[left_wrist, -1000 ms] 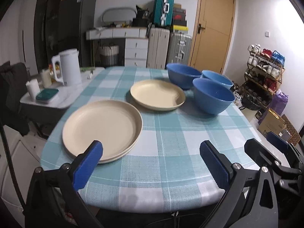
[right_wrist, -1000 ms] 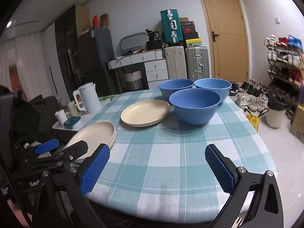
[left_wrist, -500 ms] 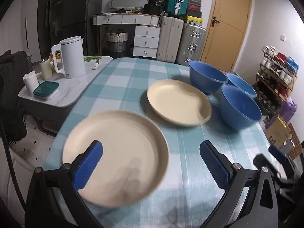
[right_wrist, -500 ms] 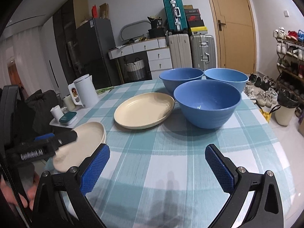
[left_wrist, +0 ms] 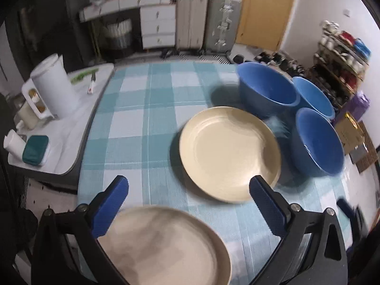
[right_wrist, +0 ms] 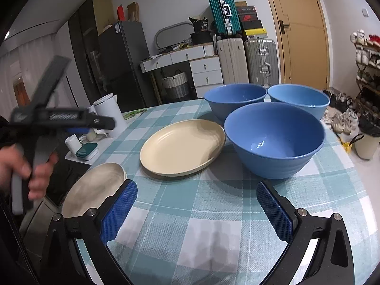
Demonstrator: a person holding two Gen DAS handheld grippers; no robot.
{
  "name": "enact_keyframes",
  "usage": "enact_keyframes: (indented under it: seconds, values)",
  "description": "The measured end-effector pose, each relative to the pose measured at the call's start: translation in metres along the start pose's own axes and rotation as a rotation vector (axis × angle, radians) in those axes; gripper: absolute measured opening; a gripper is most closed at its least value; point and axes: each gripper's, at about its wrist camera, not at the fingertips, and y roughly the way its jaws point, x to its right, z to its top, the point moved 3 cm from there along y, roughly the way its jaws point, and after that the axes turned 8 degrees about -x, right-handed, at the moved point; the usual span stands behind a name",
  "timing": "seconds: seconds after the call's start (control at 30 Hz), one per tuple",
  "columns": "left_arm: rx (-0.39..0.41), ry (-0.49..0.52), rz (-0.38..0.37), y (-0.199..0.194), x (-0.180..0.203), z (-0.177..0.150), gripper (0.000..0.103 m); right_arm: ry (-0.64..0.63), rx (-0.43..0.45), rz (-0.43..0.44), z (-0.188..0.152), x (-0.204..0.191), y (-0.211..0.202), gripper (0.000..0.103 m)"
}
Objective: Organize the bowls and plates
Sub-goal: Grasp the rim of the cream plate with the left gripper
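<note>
Two cream plates lie on the checked tablecloth: a near plate (left_wrist: 161,247) (right_wrist: 95,185) at the table's left edge and a far plate (left_wrist: 228,152) (right_wrist: 182,147) toward the middle. Three blue bowls stand right of the far plate: a front bowl (left_wrist: 318,142) (right_wrist: 273,137), a back left bowl (left_wrist: 268,87) (right_wrist: 235,99) and a back right bowl (left_wrist: 313,95) (right_wrist: 299,99). My left gripper (left_wrist: 190,201) (right_wrist: 102,122) is open, above the near plate and tilted down at the table. My right gripper (right_wrist: 197,211) is open over the table's front, holding nothing.
A low side table (left_wrist: 68,137) to the left of the dining table carries a white kettle (left_wrist: 54,90) (right_wrist: 109,114), a teal box (left_wrist: 35,149) and small cups. A hand (right_wrist: 23,166) holds the left gripper's handle. Suitcases, drawers and a shoe rack (left_wrist: 344,54) stand behind.
The left gripper has risen and moved forward over the near plate, now pointing down at the table. The right gripper has edged closer to the bowls. Both stay open.
</note>
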Motion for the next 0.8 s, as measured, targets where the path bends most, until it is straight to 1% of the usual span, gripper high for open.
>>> enact_keyframes:
  seconds: [0.03, 0.07, 0.1, 0.13, 0.2, 0.23, 0.3, 0.37, 0.4, 0.43, 0.47, 0.5, 0.57, 0.6, 0.63, 0.67, 0.7, 0.73, 0.8]
  values:
    - [-0.034, 0.015, -0.030, 0.010, 0.000, 0.011, 0.102, 0.004, -0.001, 0.002, 0.001, 0.001, 0.002, 0.102]
    - [-0.063, 0.034, -0.041, 0.019, 0.001, 0.018, 0.102, 0.005, 0.000, 0.005, 0.001, 0.001, 0.002, 0.102]
    - [-0.086, 0.044, -0.025, 0.030, 0.000, 0.026, 0.102, 0.006, -0.001, 0.012, 0.002, 0.002, 0.004, 0.102]
    - [-0.120, 0.049, 0.008, 0.045, -0.002, 0.035, 0.102, 0.009, -0.003, 0.017, 0.003, 0.002, 0.004, 0.102]
    - [-0.152, 0.047, 0.053, 0.065, -0.008, 0.046, 0.102, 0.004, -0.001, 0.027, 0.002, 0.000, 0.001, 0.102]
    - [-0.202, 0.060, 0.055, 0.082, -0.010, 0.052, 0.102, -0.001, 0.000, 0.025, 0.001, -0.001, 0.001, 0.102]
    - [-0.256, 0.066, 0.057, 0.101, -0.012, 0.057, 0.102, -0.006, 0.001, 0.022, -0.001, -0.003, 0.000, 0.102]
    - [-0.339, 0.067, 0.006, 0.123, -0.013, 0.058, 0.101, 0.001, -0.005, 0.026, -0.003, -0.003, 0.000, 0.102]
    - [-0.355, 0.057, -0.008, 0.129, -0.014, 0.058, 0.101, 0.006, -0.008, 0.022, -0.005, -0.004, -0.001, 0.102]
    - [-0.367, 0.038, -0.023, 0.135, -0.016, 0.058, 0.098, 0.010, -0.010, 0.020, -0.006, -0.003, -0.001, 0.102]
    - [-0.375, 0.011, -0.038, 0.139, -0.020, 0.058, 0.096, 0.013, -0.012, 0.020, -0.007, -0.003, -0.001, 0.102]
    - [-0.383, -0.011, -0.058, 0.141, -0.022, 0.057, 0.090, 0.019, -0.013, 0.019, -0.008, -0.002, -0.003, 0.102]
    - [-0.397, -0.029, -0.093, 0.144, -0.024, 0.055, 0.090, 0.027, -0.006, 0.015, -0.010, 0.000, -0.005, 0.102]
    - [-0.393, -0.024, -0.082, 0.145, -0.024, 0.054, 0.085, 0.030, -0.005, 0.014, -0.010, 0.000, -0.006, 0.102]
    - [-0.391, -0.016, -0.069, 0.145, -0.024, 0.054, 0.068, 0.033, -0.006, 0.014, -0.010, 0.001, -0.006, 0.102]
    - [-0.395, -0.003, -0.056, 0.145, -0.023, 0.052, 0.060, 0.034, -0.008, 0.014, -0.011, 0.000, -0.006, 0.102]
    - [-0.392, 0.010, -0.044, 0.144, -0.022, 0.051, 0.055, 0.036, -0.011, 0.013, -0.012, 0.001, -0.006, 0.102]
    - [-0.388, 0.019, -0.043, 0.143, -0.021, 0.050, 0.049, 0.037, -0.011, 0.009, -0.012, 0.000, -0.006, 0.102]
    - [-0.399, 0.018, -0.059, 0.142, -0.020, 0.046, 0.047, 0.044, -0.012, 0.007, -0.013, 0.000, -0.006, 0.102]
